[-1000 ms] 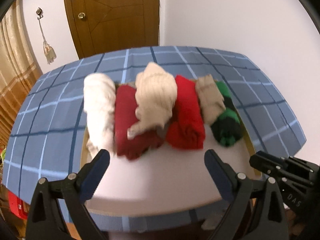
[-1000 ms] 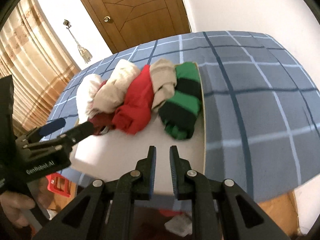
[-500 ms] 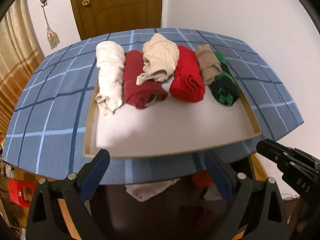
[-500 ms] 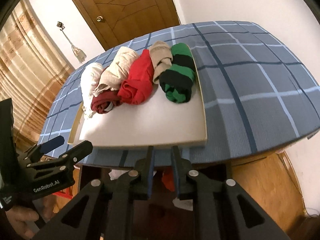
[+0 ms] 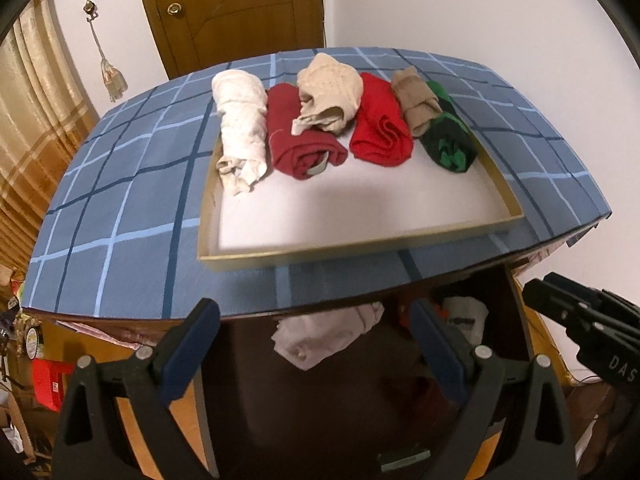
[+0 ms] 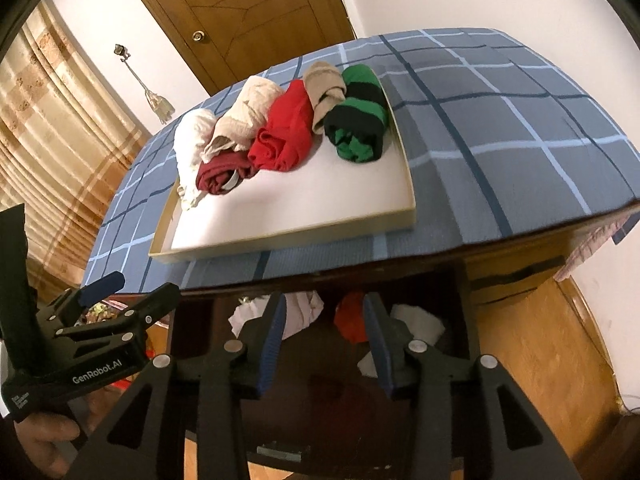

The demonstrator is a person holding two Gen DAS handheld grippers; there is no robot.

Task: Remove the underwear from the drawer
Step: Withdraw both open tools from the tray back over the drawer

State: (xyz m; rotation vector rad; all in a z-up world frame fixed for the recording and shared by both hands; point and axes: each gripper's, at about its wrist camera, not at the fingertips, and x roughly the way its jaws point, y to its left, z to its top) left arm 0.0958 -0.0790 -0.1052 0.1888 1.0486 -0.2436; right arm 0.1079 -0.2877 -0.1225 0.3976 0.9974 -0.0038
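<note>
Below the table's front edge an open dark drawer (image 5: 360,400) holds a crumpled white garment (image 5: 328,336). In the right wrist view a red garment (image 6: 352,318) and pale ones (image 6: 296,312) lie in the same drawer (image 6: 320,400). My left gripper (image 5: 312,344) hangs open and wide above the drawer, holding nothing. The jaws of my right gripper (image 6: 325,328) are opening with nothing pressed between them; the red garment shows behind the gap. On the table, a shallow tray (image 5: 360,250) carries several rolled underwear: white (image 5: 240,120), dark red (image 5: 304,140), beige, red, tan, green-black (image 5: 448,136).
A blue checked cloth (image 5: 120,208) covers the table. A wooden door (image 5: 232,8) and a white wall stand behind it, and a curtain (image 6: 52,128) hangs at the left. A hand (image 6: 44,440) holds the left gripper (image 6: 138,286). Red clutter (image 5: 48,380) sits low on the left.
Both grippers have drawn back from over the tray to the near side of the table, so the open drawer now shows below them. The right jaws have gone from nearly shut to partly open.
</note>
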